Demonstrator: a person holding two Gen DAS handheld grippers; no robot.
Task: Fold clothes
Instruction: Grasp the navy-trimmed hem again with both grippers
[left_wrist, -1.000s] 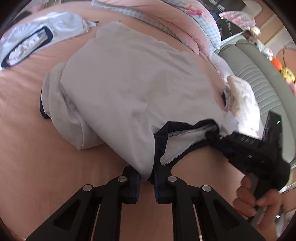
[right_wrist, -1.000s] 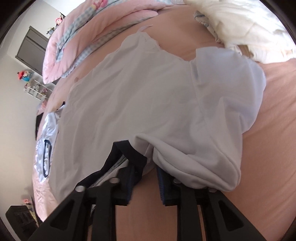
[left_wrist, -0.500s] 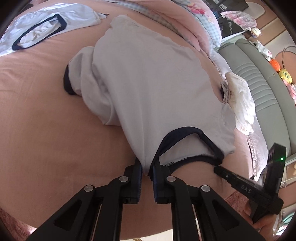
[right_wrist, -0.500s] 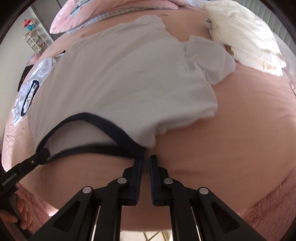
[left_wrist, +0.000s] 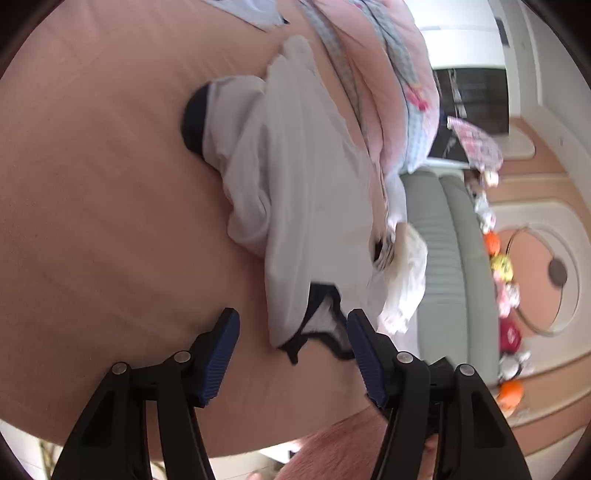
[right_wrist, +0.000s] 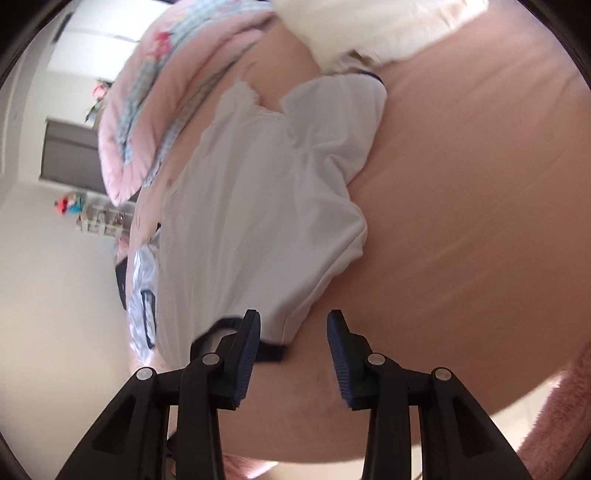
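- The white T-shirt (left_wrist: 306, 206) with navy trim is lying spread on the pink bed (left_wrist: 92, 221), its collar at the near edge.
- The left gripper (left_wrist: 293, 345) is hovering at the collar; its jaws have just been opening wide, pressing nothing.
- The right gripper (right_wrist: 293, 345) is likewise standing with jaws parted, just opened, the collar edge loose between them.

Both wrist cameras look down slantwise, close over the bed (left_wrist: 92, 221) (from opposite sides), sharing the white shirt (left_wrist: 303, 206).
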